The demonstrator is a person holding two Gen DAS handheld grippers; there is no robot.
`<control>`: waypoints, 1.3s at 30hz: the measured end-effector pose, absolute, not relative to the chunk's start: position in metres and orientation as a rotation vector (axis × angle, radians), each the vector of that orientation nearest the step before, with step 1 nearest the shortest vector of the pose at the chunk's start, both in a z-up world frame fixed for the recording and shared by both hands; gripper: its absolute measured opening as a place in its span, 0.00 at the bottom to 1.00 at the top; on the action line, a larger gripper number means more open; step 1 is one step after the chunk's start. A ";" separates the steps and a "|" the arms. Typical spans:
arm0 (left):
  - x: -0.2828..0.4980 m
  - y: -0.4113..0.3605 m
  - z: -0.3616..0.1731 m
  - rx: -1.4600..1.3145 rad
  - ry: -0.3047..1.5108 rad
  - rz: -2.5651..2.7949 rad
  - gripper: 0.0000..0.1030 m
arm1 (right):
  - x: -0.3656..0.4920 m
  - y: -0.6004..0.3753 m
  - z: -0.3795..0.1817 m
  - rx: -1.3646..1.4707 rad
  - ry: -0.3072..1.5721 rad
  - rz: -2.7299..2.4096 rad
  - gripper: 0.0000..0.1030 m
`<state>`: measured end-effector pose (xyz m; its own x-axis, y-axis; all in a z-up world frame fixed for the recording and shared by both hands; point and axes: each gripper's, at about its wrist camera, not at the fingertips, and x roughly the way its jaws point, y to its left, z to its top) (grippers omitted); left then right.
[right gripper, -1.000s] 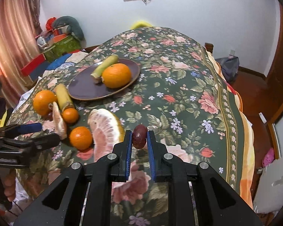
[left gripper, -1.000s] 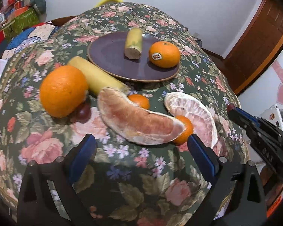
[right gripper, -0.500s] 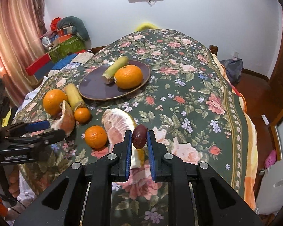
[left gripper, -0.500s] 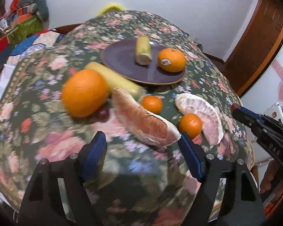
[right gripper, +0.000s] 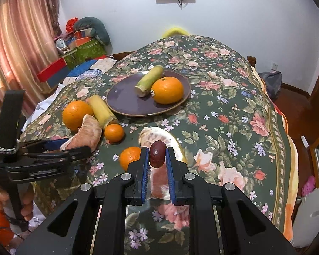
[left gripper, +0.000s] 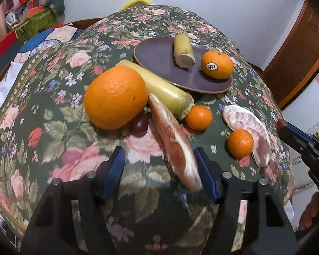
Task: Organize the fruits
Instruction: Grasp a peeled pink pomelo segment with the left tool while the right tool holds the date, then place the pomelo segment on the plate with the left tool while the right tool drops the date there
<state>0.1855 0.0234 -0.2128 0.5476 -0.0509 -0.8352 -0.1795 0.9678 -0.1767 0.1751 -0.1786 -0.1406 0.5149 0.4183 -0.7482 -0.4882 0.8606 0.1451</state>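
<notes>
grape [left gripper: 140, 125] half hidden behind orange [left gripper: 116, 97], pomelo wedge [left gripper: 176, 146] tip blurred

Left gripper [left gripper: 159, 170] is spread wide over the floral tablecloth [left gripper: 59, 110], with the near end of a pomelo wedge [left gripper: 174, 142] sitting between the fingers, closer to the right one. Just ahead: a big orange [left gripper: 116, 97], a dark grape [left gripper: 140, 124] tucked under it, and a sugarcane piece [left gripper: 161, 89]. Further ahead, the purple plate [left gripper: 157, 59] holds another orange [left gripper: 217, 64].

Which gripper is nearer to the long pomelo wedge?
Left. The left gripper has its open jaws around the pomelo wedge; the right gripper is apart, holding a grape.
</notes>
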 end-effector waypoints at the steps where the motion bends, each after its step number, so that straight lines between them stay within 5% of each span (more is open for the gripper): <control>1: 0.188 0.023 -0.214 -0.248 0.990 0.078 0.58 | 0.175 -0.178 -0.141 -0.087 0.875 0.546 0.14; 6: 0.197 0.017 -0.217 -0.268 0.999 0.010 0.23 | 0.179 -0.174 -0.141 -0.089 0.876 0.545 0.14; 39: 0.232 0.042 -0.154 -0.244 0.801 -0.024 0.21 | 0.224 -0.138 -0.119 -0.078 0.796 0.583 0.14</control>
<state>0.2317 0.0418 -0.1540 0.6971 -0.1137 -0.7079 -0.0707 0.9716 -0.2257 0.2243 -0.1385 -0.1186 0.5520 0.4638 -0.6930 -0.5207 0.8408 0.1480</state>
